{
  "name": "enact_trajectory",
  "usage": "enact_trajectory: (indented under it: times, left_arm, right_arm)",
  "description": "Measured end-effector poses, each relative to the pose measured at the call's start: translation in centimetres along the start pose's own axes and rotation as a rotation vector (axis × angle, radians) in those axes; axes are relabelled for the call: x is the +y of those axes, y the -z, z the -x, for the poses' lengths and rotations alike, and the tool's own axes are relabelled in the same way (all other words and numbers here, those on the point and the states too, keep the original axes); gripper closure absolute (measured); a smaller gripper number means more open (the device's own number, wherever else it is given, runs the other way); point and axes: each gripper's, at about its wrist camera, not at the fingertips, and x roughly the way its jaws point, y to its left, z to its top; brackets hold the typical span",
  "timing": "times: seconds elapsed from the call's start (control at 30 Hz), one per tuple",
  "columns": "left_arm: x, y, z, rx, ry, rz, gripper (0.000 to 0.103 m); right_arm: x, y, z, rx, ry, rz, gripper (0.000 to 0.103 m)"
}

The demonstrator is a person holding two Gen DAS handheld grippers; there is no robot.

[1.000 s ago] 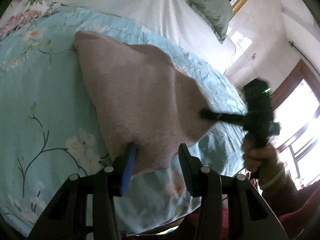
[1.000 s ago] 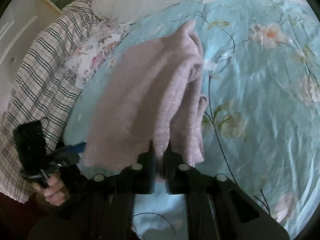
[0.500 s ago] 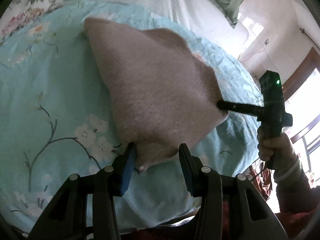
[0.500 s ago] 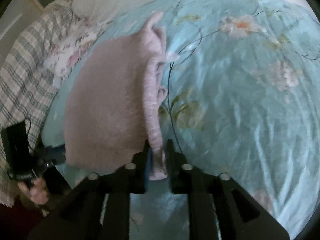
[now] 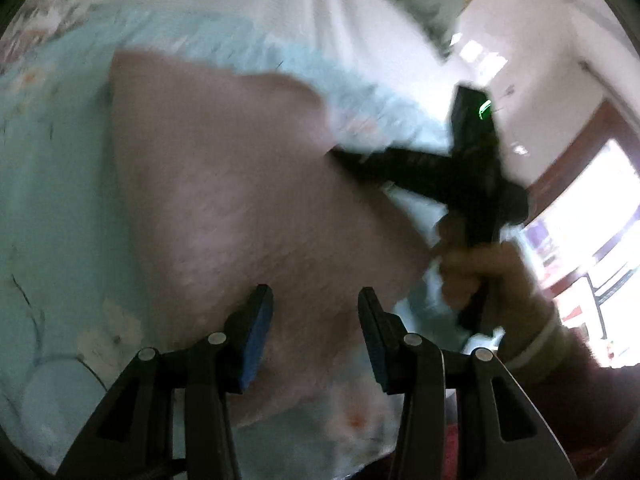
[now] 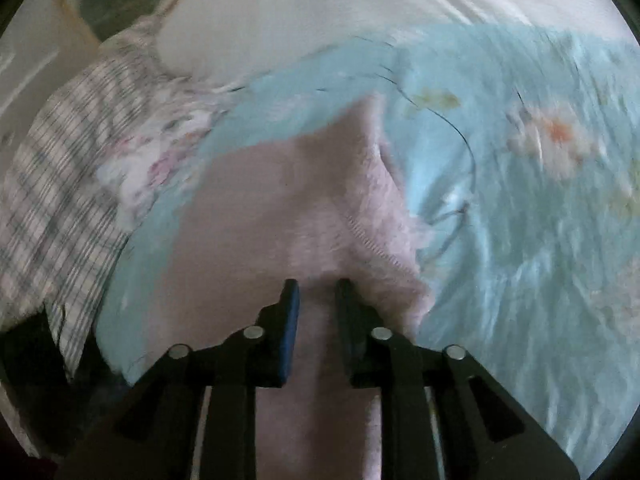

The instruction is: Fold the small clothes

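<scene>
On the bed (image 6: pixel 540 220), pink garment (image 5: pixel 248 184) lies spread. Left gripper (image 5: pixel 316 300) fingers wide above its near edge; right gripper (image 6: pixel 316 288) fingers narrow, empty. Soft, light, fuzzy; best pinched at hem corners.

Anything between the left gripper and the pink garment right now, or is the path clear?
Nothing visible blocks it. The left gripper is open right over the pink garment on the blue floral bedspread; the right gripper comes in from the side.
</scene>
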Motion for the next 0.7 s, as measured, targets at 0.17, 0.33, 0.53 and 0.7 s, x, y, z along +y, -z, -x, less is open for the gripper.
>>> enact_trajectory:
  times: [0.17,0.33,0.53,0.7]
  left_arm:
    - [0.0,0.2,-0.5,-0.017,-0.015,0.016,0.06]
    - [-1.3,0.2,1.2,-0.027,-0.042,-0.003,0.06]
    - [-0.9,0.9,4.5,-0.069,-0.067,0.022,0.057]
    - [0.2,2.4,4.0,-0.025,-0.111,0.037,0.057]
  right_arm:
    - [-2.0,0.2,0.0,-0.021,-0.02,-0.057,0.103]
    - [-0.6,0.1,1.3,-0.024,-0.02,-0.034,0.101]
    - [2.9,3.5,5.6,-0.029,-0.067,0.046,0.099]
    - [1.8,7.0,6.2,0.021,0.034,0.052,0.099]
